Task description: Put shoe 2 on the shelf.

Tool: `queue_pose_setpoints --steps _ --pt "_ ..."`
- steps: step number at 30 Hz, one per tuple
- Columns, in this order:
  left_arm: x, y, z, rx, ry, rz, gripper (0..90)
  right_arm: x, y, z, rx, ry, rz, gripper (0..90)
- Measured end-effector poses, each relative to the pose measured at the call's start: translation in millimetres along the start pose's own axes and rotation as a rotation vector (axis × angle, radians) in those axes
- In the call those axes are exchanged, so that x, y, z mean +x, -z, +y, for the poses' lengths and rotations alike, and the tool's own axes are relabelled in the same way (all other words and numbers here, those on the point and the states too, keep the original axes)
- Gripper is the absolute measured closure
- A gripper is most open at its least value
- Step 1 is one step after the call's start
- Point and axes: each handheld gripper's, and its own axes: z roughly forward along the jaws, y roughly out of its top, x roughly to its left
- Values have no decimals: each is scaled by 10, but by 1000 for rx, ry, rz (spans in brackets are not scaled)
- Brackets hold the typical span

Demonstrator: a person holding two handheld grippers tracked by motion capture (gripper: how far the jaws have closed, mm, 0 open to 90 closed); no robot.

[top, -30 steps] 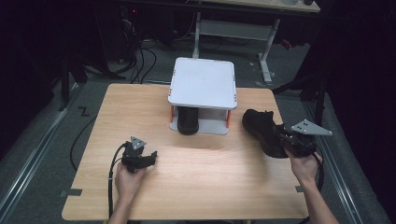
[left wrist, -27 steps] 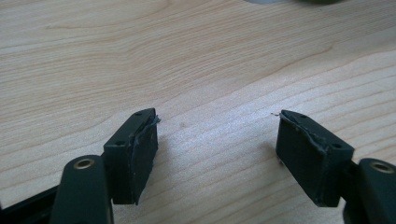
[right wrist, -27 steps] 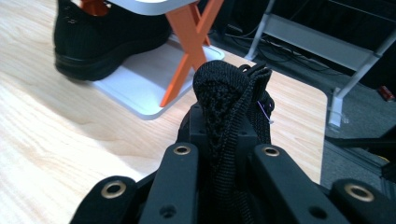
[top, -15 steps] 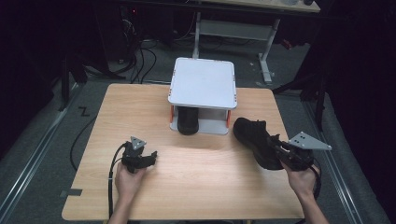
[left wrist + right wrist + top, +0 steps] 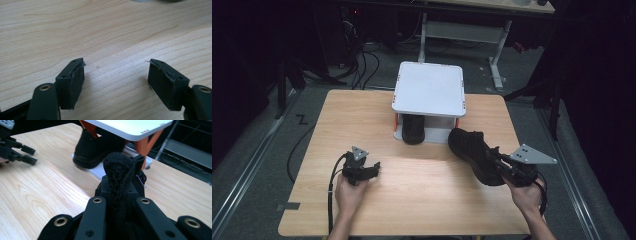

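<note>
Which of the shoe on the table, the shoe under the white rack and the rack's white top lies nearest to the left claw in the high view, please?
From the left claw:
1. Shoe under the rack, ahead, slightly right.
2. Rack's white top, beyond that shoe.
3. Shoe on the table, far right, in the right claw.

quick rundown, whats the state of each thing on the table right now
left hand-held gripper: open, holding nothing, low over bare table
right hand-held gripper: shut on the heel of the loose shoe
loose shoe: held, toe towards the rack
second shoe: upright on the rack's lower shelf
rack: white top bare
</note>
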Motion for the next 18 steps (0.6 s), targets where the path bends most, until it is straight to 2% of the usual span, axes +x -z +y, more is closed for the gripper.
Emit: queue_pose_setpoints --steps 6,18 --pt "2 1 0 1 -2 0 301 69 -124 59 -9 1 23 842" --pt "2 1 0 1 -2 0 302 193 -391 183 -21 14 14 841"
